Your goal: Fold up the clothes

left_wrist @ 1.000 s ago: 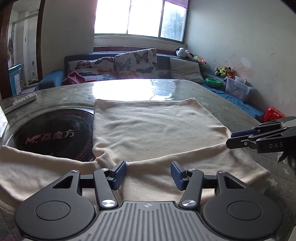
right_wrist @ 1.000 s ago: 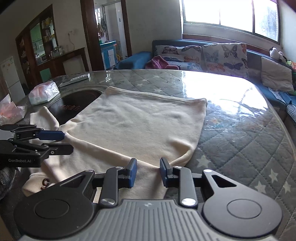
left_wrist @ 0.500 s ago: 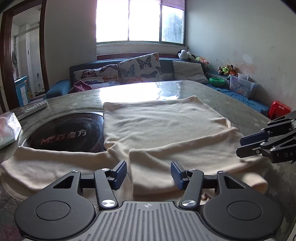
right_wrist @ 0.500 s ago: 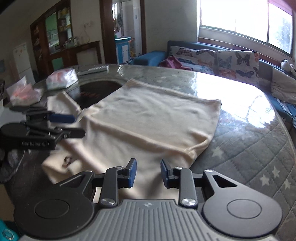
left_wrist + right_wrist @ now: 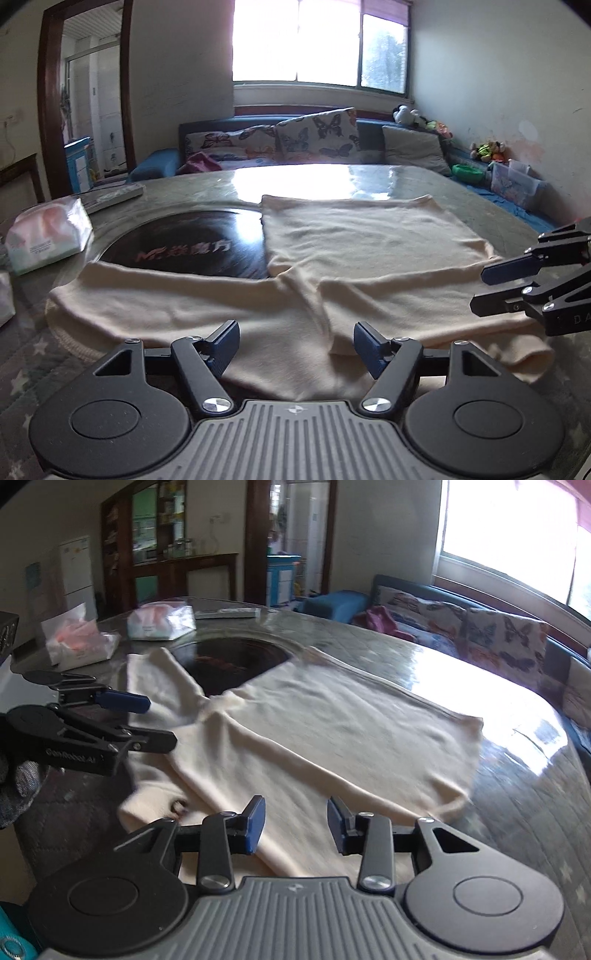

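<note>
— What stands on the worktop [image 5: 369,177]?
— A round black plate [image 5: 184,247] set in it, a tissue pack [image 5: 48,236] at the left edge, a flat remote [image 5: 110,195] behind the pack.
— And behind?
— A blue sofa [image 5: 369,136] with butterfly cushions [image 5: 317,133] under the window [image 5: 317,40].
</note>
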A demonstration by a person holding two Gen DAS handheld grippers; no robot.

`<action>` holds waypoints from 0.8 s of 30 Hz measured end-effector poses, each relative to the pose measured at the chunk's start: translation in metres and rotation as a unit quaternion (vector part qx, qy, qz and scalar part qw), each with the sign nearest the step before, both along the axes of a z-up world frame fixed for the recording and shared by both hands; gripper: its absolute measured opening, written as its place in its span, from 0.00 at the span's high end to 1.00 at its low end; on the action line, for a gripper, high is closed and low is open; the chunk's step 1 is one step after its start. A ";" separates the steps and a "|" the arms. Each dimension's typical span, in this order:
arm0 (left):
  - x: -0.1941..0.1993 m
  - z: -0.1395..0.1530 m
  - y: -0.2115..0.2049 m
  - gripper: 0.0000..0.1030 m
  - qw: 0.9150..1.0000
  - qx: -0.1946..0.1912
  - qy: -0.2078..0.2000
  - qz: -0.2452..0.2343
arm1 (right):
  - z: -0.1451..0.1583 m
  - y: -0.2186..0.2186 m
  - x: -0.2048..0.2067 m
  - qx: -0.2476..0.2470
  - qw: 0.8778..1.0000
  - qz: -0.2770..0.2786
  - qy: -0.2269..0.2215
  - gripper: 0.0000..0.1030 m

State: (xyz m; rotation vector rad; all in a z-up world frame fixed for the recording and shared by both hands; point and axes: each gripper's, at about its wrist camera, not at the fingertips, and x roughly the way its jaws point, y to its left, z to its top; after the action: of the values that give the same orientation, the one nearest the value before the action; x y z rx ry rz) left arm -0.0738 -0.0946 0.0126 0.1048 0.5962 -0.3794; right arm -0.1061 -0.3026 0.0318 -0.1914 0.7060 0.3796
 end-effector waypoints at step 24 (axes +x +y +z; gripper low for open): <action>0.067 0.013 0.117 0.25 0.966 -0.026 0.002 0.257 | -0.011 0.061 0.030 0.002 0.996 0.087 0.013 0.64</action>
State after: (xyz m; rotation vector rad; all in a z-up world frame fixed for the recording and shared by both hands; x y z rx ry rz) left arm -0.0063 0.0222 0.0258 -0.1021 0.5930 0.1086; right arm -0.0758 -0.2412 0.0204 -0.2450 0.7167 0.5508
